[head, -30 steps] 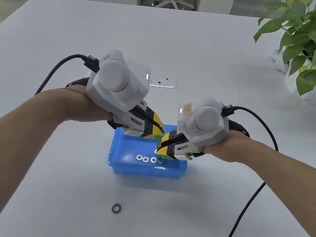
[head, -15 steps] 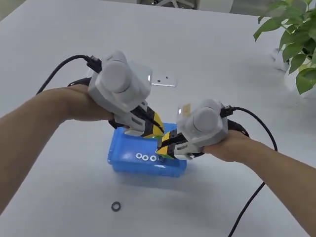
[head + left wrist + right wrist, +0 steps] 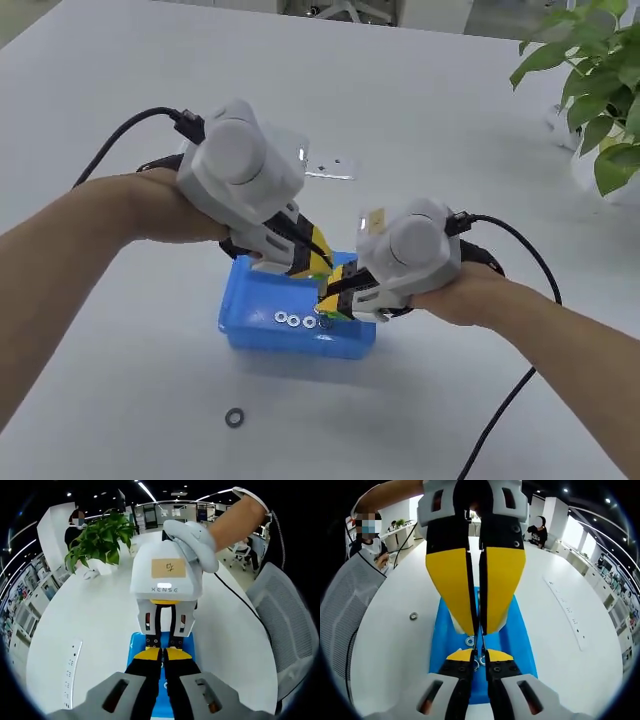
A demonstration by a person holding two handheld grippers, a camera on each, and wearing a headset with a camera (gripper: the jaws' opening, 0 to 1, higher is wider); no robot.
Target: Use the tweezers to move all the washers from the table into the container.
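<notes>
White tabletop bears a blue container of washers under left gripper and right gripper, both pinched nearly shut on tweezers; a bumped wall could spill them toward the stray washer nearer the front edge.

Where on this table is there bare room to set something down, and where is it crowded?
Free: the wide bare tabletop beyond the white strip, and the stretch left of the blue container. Crowded: over the container, where the left gripper and right gripper meet, and just in front of it, where a loose washer lies.
</notes>
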